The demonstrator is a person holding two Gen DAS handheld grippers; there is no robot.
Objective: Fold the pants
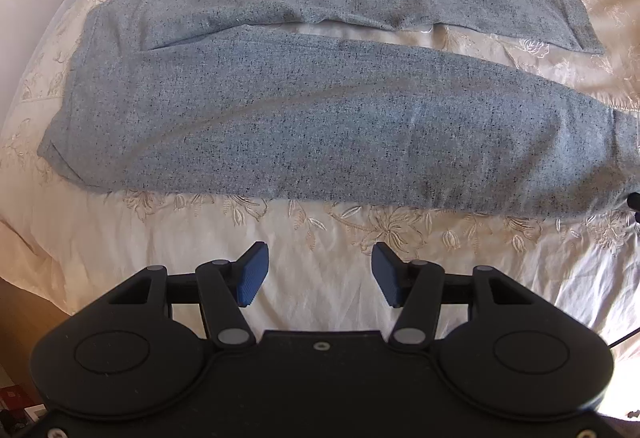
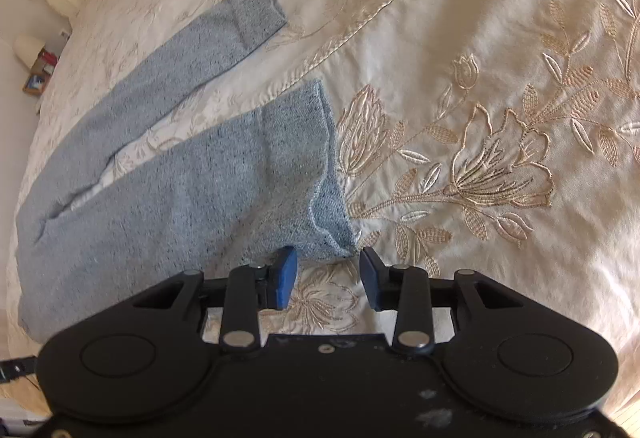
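The bed [image 1: 320,238], under a cream embroidered bedspread [image 2: 480,86], serves as the folding surface. The grey pants [image 1: 280,118] lie flat across it with legs parted, apparently spread so one leg can be laid over the other. The left tongs [image 1: 320,274] hover wide open and empty near the pants' long edge; the right tongs [image 2: 329,278] gape empty just beside the near cuff [image 2: 328,206], probably to pinch it. No readable writing.
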